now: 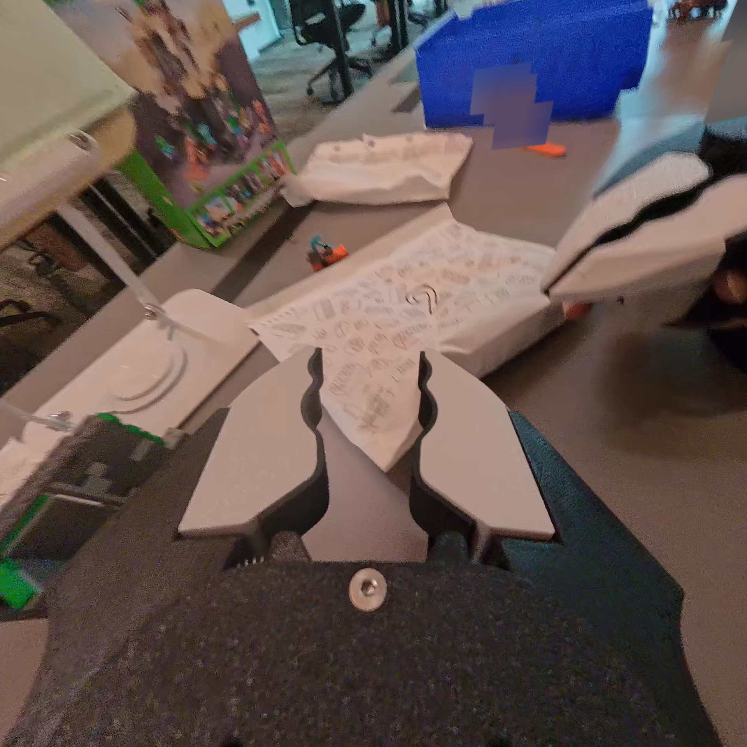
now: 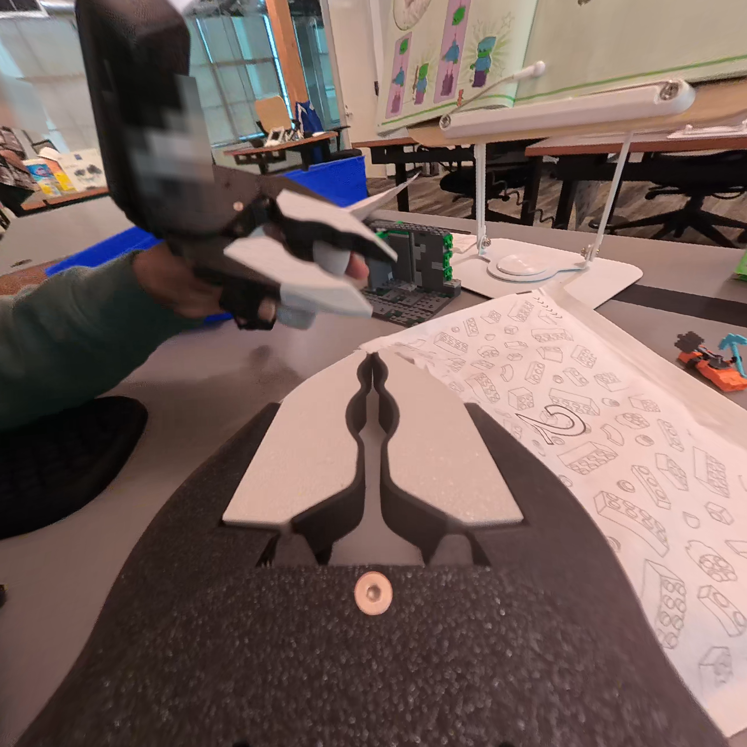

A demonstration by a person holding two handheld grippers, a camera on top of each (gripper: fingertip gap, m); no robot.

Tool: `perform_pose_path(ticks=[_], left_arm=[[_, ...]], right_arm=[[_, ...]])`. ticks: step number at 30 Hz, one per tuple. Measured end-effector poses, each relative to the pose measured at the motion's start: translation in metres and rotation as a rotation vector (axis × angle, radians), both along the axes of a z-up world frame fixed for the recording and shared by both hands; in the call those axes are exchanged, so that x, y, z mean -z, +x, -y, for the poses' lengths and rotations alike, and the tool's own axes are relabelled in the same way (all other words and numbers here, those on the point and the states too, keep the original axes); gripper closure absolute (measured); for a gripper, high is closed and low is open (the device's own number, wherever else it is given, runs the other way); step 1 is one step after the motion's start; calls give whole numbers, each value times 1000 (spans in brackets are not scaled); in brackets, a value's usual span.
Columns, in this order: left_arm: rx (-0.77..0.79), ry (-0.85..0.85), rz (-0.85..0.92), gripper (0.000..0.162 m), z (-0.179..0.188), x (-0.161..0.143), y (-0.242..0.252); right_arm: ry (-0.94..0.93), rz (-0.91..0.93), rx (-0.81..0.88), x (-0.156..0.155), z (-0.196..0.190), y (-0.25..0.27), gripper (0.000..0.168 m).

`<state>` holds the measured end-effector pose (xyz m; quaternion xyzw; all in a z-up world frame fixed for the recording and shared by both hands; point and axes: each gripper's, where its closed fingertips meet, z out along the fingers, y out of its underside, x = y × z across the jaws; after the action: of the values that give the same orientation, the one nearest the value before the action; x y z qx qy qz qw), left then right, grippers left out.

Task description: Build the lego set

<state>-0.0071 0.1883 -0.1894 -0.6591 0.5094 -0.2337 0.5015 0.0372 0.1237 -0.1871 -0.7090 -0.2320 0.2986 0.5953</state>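
Grey desk (image 2: 194,372) is lying mostly bare left of the printed paper bag (image 2: 606,444). Right hand-held gripper (image 2: 372,355) is pinching the bag's torn edge, fingers together. Left hand-held gripper (image 1: 370,357) is hovering with fingers apart. Partly built lego set (image 2: 416,271) is sitting beside the white stand base (image 2: 566,279).

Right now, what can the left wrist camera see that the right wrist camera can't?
Only the left wrist view shows the lego box standing up and a second white bag lying beyond it. Only the right wrist view shows the instruction booklet on the stand and a hand holding the left gripper. Both show the printed paper bag, the grey lego build and the small orange lego model.
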Motion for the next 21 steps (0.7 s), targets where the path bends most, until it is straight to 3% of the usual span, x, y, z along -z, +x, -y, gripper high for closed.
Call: perform_pose_path(ticks=[6,10,11,21], left_arm=[[100,74,-162,109,16,54,14],[73,226,-291,120,8,76,12],[54,263,-308,127,5,77,11],[14,418,-390,139,10,68,10]], right_arm=[[-10,13,65,5,-9,12,168],[-25,-27,85,2,-12,19,168],[-30,-38,87,1,-12,20,168],[-44,-84,131,-5,-15,34,167]])
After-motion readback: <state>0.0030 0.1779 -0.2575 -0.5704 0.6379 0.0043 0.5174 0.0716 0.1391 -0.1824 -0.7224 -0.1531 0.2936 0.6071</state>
